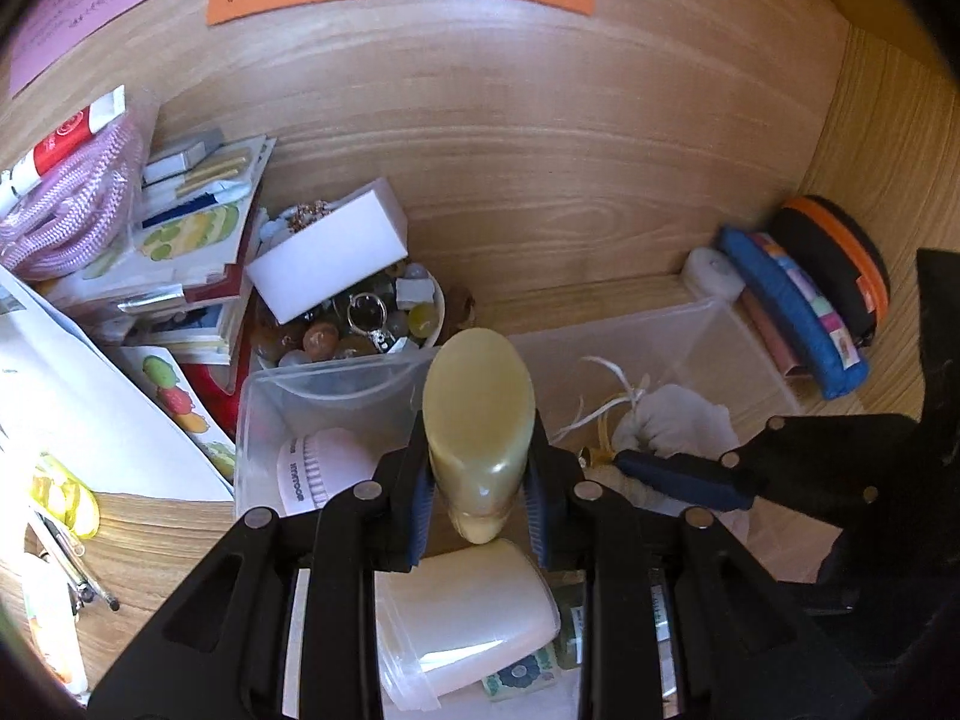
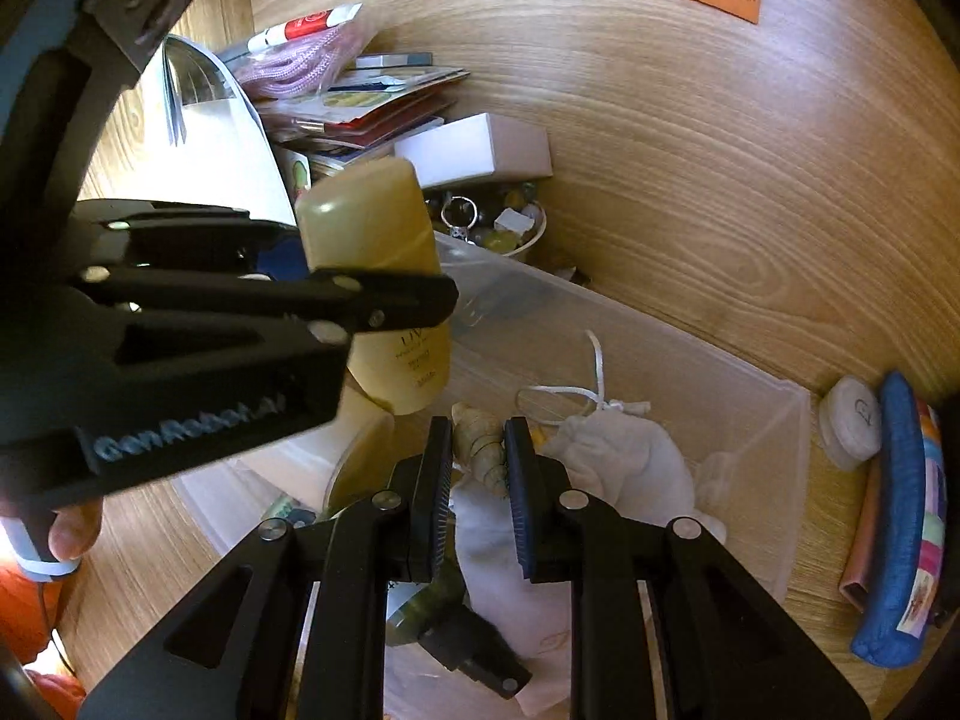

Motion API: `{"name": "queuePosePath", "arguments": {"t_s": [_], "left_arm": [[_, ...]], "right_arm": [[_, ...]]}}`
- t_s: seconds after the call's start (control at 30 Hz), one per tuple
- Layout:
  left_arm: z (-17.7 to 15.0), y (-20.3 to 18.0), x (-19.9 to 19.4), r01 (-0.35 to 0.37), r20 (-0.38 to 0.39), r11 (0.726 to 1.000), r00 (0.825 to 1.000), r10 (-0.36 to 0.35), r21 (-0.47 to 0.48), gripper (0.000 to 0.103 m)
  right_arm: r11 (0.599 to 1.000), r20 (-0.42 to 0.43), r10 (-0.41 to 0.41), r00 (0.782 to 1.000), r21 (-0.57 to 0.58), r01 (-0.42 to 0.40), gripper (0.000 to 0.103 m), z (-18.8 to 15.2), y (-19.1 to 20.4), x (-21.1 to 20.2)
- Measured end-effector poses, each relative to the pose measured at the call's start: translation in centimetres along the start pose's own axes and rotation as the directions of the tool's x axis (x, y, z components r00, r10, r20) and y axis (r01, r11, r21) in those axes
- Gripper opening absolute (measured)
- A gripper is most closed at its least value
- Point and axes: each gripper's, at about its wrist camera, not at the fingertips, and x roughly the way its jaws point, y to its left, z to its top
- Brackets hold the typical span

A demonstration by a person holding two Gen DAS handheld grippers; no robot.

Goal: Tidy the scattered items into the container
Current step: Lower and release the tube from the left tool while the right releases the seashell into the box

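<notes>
My left gripper (image 1: pixel 478 483) is shut on a yellow lotion bottle (image 1: pixel 478 420) and holds it over the clear plastic container (image 1: pixel 708 315); the bottle also shows in the right wrist view (image 2: pixel 384 300). My right gripper (image 2: pixel 477 468) hangs over the container (image 2: pixel 780 420), its jaws a little apart around a beige ridged shell-like object (image 2: pixel 480 450); I cannot tell if they touch it. Inside lie a white drawstring pouch (image 2: pixel 624 456), a white tub (image 1: pixel 468 606) and a pink-white brush (image 1: pixel 318 468).
A bowl of stones and a key ring (image 1: pixel 360 324) with a white box (image 1: pixel 330 258) on it stands behind the container. A pile of booklets and packets (image 1: pixel 180 240) lies left. A blue pencil case (image 2: pixel 900 516) and a white round case (image 2: pixel 852 426) lie right. Wooden walls enclose the desk.
</notes>
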Motion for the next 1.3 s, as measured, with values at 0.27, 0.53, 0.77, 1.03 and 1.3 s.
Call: {"name": "queuePosePath", "arguments": {"t_s": [0.27,0.53,0.77,1.03,1.3], "left_arm": [[-0.5,0.2,1.0,-0.022,-0.033,1.000,0.999,0.022,0.003,0.026],[-0.7,-0.5,0.3,-0.036,-0.007,0.999,0.999,0.037,0.027,0.026],[-0.6,0.3,-1.5,0.003,0.008,1.000,1.000,-0.003,-0.018,0.038],[-1.5,0.5,-5.4,-0.054,0.085,0.998,0.995,0.056,-0.029,0.061],[-3.2,0.3,-9.0,-0.114,0.147,0.993,0.982,0.116,-0.022,0.074]], "right_arm": [[0.999,0.002,-0.038,0.999,-0.002,0.038,0.016,-0.1,0.2,0.6],[0.999,0.010,-0.014,1.000,-0.036,0.014,0.037,-0.1,1.0,0.3],[0.999,0.026,-0.028,0.999,-0.044,0.029,0.045,-0.1,1.4,-0.9],[0.998,0.086,-0.057,0.995,-0.018,0.059,0.061,-0.4,2.1,-4.0],[0.994,0.120,-0.113,0.986,0.000,0.114,0.076,-2.3,2.9,-7.5]]}}
